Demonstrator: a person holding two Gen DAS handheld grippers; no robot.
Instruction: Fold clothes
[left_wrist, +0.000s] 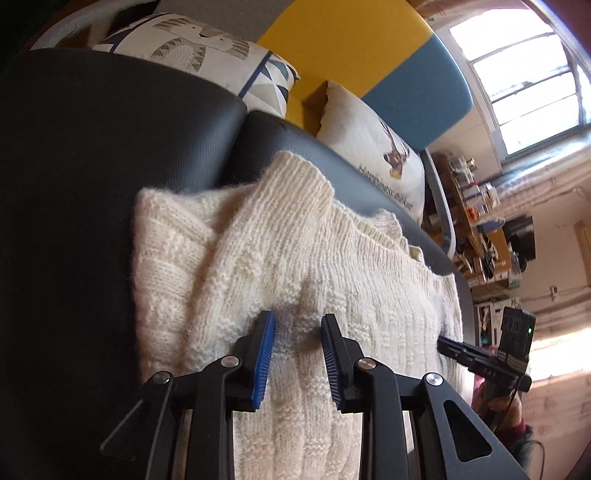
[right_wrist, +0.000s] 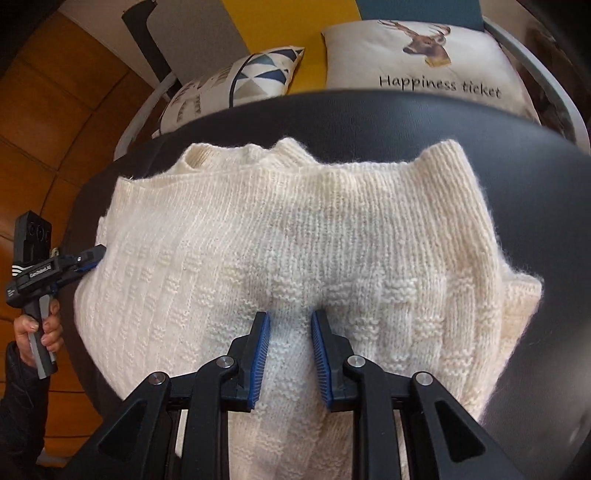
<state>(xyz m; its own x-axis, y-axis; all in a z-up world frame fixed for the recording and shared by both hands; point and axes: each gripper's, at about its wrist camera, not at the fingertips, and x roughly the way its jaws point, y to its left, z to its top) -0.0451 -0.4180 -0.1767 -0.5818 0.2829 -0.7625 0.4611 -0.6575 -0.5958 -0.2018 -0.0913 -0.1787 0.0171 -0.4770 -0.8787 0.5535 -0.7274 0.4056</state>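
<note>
A cream knitted sweater (left_wrist: 295, 266) lies on a black leather seat (left_wrist: 92, 166), partly folded, with a ribbed edge turned up at the far side. My left gripper (left_wrist: 297, 325) rests on the sweater with its blue pads apart around a raised pinch of knit; whether it grips is unclear. The right wrist view shows the same sweater (right_wrist: 295, 240) spread on the seat (right_wrist: 517, 166). My right gripper (right_wrist: 290, 323) sits the same way, jaws apart with knit between them. Each gripper shows in the other's view, at the sweater's edge: the right one (left_wrist: 448, 347) and the left one (right_wrist: 92, 256).
Two printed cushions lean at the back of the seat: a geometric one (right_wrist: 236, 81) and a deer one reading "Happiness ticket" (right_wrist: 424, 62). Yellow and blue panels (left_wrist: 351, 48) stand behind. A wooden floor (right_wrist: 44, 129) is at the left, cluttered shelves (left_wrist: 480, 229) and a window at the right.
</note>
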